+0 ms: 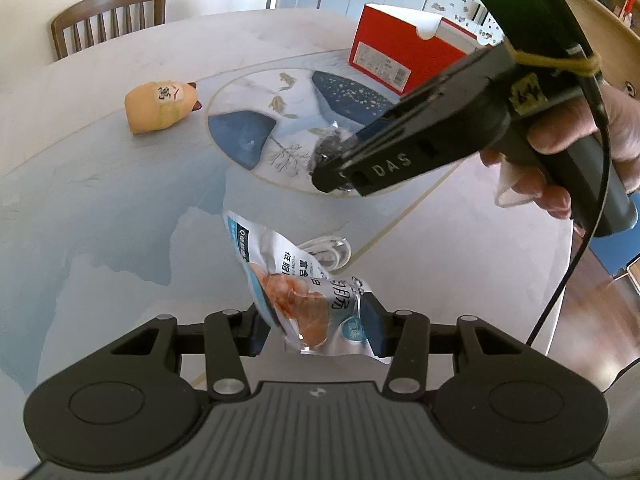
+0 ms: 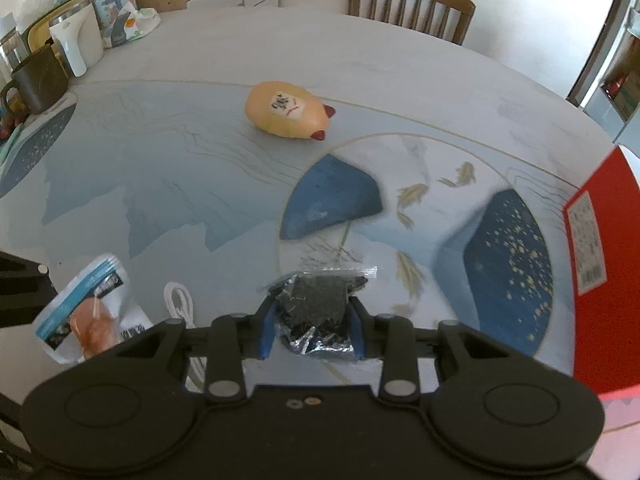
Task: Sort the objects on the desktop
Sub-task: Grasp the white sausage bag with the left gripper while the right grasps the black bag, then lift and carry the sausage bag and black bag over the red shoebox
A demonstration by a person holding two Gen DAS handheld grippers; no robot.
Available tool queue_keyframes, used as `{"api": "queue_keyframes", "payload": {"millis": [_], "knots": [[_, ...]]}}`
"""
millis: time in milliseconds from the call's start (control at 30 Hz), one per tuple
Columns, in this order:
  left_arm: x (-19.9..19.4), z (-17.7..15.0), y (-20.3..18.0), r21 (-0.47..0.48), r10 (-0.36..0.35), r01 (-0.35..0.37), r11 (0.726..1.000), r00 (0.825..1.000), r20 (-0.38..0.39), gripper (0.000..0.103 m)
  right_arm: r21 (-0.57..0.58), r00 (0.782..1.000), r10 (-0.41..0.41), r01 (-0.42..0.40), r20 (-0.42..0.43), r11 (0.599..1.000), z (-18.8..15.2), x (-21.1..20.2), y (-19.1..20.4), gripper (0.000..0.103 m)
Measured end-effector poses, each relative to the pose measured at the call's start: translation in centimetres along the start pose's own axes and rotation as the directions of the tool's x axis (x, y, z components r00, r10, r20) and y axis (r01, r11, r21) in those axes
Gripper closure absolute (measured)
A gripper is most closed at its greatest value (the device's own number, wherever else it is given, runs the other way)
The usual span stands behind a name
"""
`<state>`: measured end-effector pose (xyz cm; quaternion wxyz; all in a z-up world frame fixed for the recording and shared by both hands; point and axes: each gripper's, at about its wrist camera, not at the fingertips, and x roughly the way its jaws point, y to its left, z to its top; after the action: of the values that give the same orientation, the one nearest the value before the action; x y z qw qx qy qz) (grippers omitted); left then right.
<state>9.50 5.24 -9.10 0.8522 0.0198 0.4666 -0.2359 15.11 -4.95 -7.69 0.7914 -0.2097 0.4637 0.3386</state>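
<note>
Sorting under way. A silver snack pouch [image 1: 304, 292] is clamped in the left claw [image 1: 316, 326], a dark packet [image 2: 320, 312] in the right claw [image 2: 314, 330]; neither is yet placed in the red box [image 1: 404, 52]. Toy [image 2: 288, 114] and cable [image 2: 180, 300] lie unsorted on the worktop [image 2: 160, 160].

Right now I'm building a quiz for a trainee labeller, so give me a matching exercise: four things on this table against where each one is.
Things:
1. snack pouch
2. dark foil packet
3. yellow pig toy
4. red box

Places:
A. lying loose on its side on the table
B. standing at the table's far right edge
C. gripped in the left tongs
D. gripped in the right tongs

Pairs: 1-C, 2-D, 3-A, 4-B
</note>
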Motion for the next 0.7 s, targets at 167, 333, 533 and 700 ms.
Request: {"api": "queue_keyframes", "payload": {"millis": [167, 333, 533, 700], "knots": [[-0.6, 0.7, -1.1, 0.007, -0.024, 0.024, 1.000, 1.000, 0.000, 0.081, 0.020, 1.000, -0.001, 0.001, 0.007, 1.000, -0.9, -1.2, -1.0, 0.068], [-0.4, 1.1, -2.0, 0.005, -0.035, 0.035, 0.999, 0.999, 0.001, 0.082, 0.040, 1.000, -0.002, 0.001, 0.018, 0.999, -1.9, -2.2, -2.0, 0.068], [-0.6, 1.6, -3.6, 0.004, -0.062, 0.062, 0.998, 0.998, 0.007, 0.082, 0.055, 1.000, -0.004, 0.003, 0.029, 0.998, -2.9, -3.6, -3.3, 0.068], [-0.6, 2.5, -5.0, 0.018, -0.076, 0.076, 0.997, 0.997, 0.020, 0.082, 0.071, 0.999, -0.006, 0.004, 0.035, 0.997, -3.8, -4.8, -4.7, 0.068]]}}
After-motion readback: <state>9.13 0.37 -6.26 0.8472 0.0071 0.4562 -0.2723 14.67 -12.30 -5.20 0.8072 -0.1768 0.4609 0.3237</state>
